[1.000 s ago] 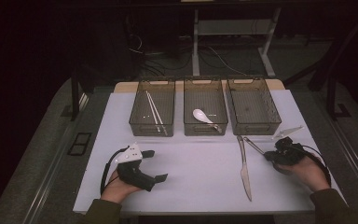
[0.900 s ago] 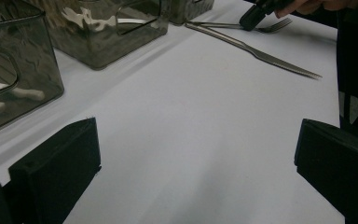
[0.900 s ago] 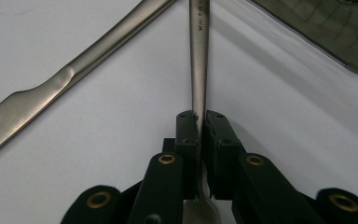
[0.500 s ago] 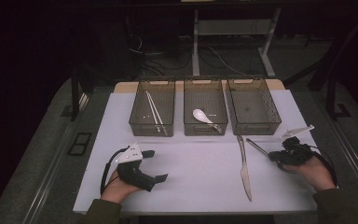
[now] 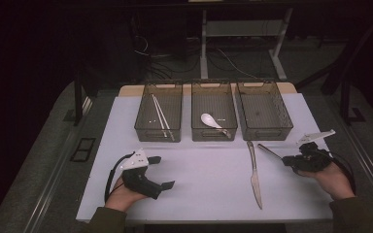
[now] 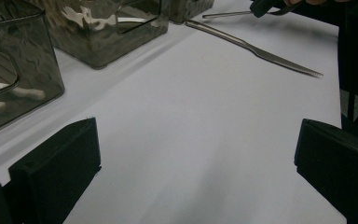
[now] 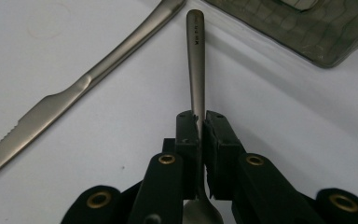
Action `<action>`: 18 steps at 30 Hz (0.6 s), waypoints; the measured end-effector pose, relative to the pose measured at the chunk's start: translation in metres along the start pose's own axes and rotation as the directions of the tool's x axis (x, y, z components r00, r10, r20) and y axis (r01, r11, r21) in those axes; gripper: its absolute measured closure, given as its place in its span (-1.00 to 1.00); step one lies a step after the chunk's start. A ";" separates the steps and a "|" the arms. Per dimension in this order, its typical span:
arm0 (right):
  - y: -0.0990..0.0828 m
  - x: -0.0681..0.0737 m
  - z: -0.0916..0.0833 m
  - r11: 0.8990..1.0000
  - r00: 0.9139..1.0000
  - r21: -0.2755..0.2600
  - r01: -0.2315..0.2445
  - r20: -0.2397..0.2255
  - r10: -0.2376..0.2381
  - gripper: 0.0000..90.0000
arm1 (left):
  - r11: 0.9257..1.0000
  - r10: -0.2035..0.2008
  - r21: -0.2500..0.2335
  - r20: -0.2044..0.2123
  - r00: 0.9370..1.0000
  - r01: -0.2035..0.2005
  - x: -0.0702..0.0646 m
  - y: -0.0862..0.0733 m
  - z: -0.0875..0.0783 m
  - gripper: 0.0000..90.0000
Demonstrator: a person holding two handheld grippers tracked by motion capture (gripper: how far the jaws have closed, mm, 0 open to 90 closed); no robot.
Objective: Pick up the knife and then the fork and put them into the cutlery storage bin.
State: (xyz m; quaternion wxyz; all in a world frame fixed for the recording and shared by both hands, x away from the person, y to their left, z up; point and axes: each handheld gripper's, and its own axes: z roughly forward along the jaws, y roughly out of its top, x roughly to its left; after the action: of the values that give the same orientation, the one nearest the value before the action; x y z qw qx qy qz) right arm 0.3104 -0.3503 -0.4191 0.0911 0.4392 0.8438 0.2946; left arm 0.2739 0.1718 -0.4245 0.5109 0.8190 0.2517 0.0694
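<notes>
spoon (image 7: 196, 60) pinched (handle forward), right gripper (image 7: 200, 122)

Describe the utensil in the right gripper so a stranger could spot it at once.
On the white table, look in front of the rightmost of three grey bins. There the right gripper clamps a slim metal utensil, its handle pointing away from the hand. Unlike the serrated knife lying flat beside it, it is held.

A lab-like test room: dark floor with loose cables (image 5: 223, 58) behind a white-topped table (image 5: 204, 179).
</notes>
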 end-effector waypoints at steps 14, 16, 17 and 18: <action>0.002 -0.001 -0.014 0.998 1.000 -0.059 -0.007 0.000 0.007 0.87 | 1.000 -0.001 0.000 0.000 1.000 0.001 0.000 0.000 0.000 -1.00; 0.003 -0.001 -0.016 0.997 1.000 -0.072 -0.003 -0.003 0.003 0.87 | 1.000 -0.001 0.000 -0.001 1.000 0.001 0.000 0.000 0.000 -1.00; 0.003 -0.001 -0.018 0.997 1.000 -0.077 -0.009 -0.005 0.008 0.87 | 1.000 -0.001 0.000 -0.001 1.000 0.001 0.000 0.000 0.000 -1.00; 0.003 0.000 -0.019 0.996 1.000 -0.085 -0.007 -0.005 0.007 0.87 | 1.000 -0.001 0.001 -0.001 1.000 0.001 0.000 0.000 0.000 -1.00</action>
State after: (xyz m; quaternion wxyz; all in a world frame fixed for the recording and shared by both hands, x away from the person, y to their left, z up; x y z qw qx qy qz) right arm 0.3048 -0.3572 -0.4016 0.1066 0.4372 0.8292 0.3314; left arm 0.2740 0.1718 -0.4248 0.5105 0.8191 0.2522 0.0696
